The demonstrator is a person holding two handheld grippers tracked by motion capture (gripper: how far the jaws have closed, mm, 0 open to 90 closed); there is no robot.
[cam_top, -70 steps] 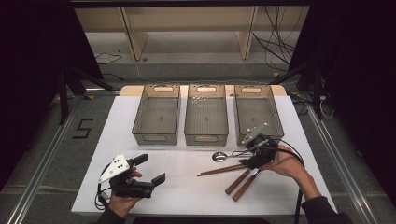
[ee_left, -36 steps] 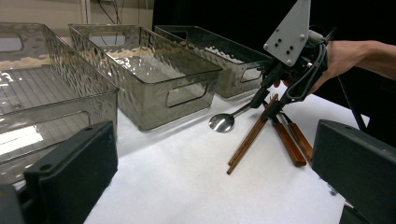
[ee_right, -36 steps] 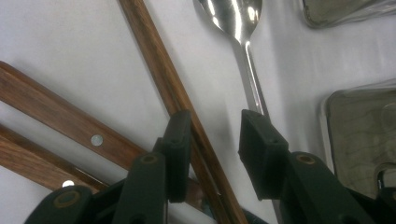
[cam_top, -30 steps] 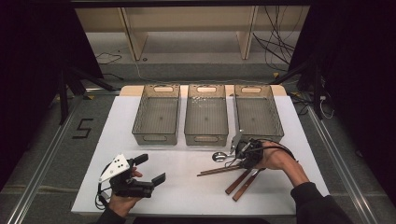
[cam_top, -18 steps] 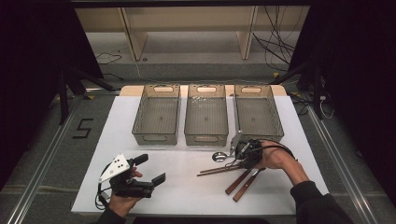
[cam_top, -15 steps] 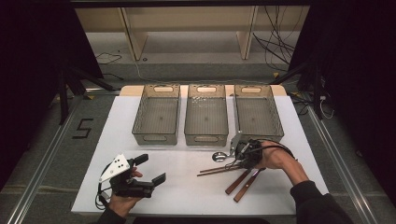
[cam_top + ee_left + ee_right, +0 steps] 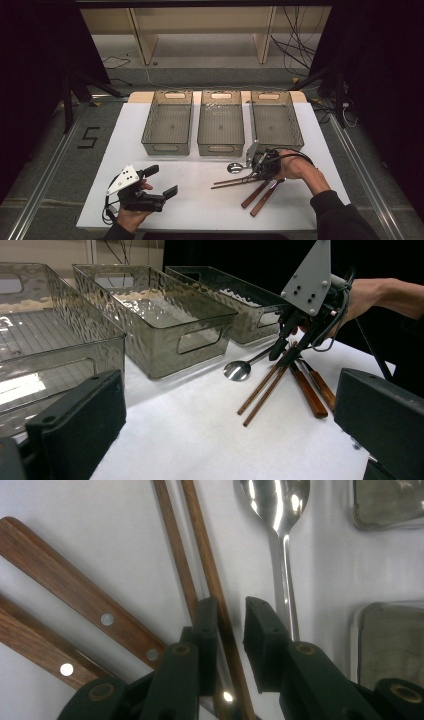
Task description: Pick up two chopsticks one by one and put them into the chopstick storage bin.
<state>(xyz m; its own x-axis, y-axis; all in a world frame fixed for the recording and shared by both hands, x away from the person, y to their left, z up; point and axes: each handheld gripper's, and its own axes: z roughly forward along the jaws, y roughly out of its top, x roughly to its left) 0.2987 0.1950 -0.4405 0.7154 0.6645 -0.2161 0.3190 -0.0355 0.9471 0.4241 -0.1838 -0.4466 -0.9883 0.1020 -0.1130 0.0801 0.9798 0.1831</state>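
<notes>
High view: three smoky clear bins in a row at the back of the white counter (image 7: 210,200) — left bin (image 7: 167,122), middle bin (image 7: 221,122), right bin (image 7: 276,119). All look empty; a few pale specks at the far end of the middle bin, can't tell what. Right gripper (image 7: 254,172) sits just in front of the right bin, over a loose cluster: spoon (image 7: 235,167), chopsticks (image 7: 231,182), two wooden-handled utensils (image 7: 260,195). Left gripper (image 7: 164,182) rests near the front left, fingers wide apart, nothing between them. A black "5" (image 7: 88,137) is marked on the floor left of the counter.

Left gripper view: own fingers spread wide, holding nothing. Right gripper (image 7: 283,354) tips down onto the chopsticks (image 7: 262,392), spoon (image 7: 237,370) just beside.

Right gripper view: fingers (image 7: 207,625) have just been closing, narrow gap left, one chopstick (image 7: 210,575) between them, its pair just outside. Pads not visibly pressing yet. Spoon (image 7: 277,502) lies just beside, handle passing the other finger.
</notes>
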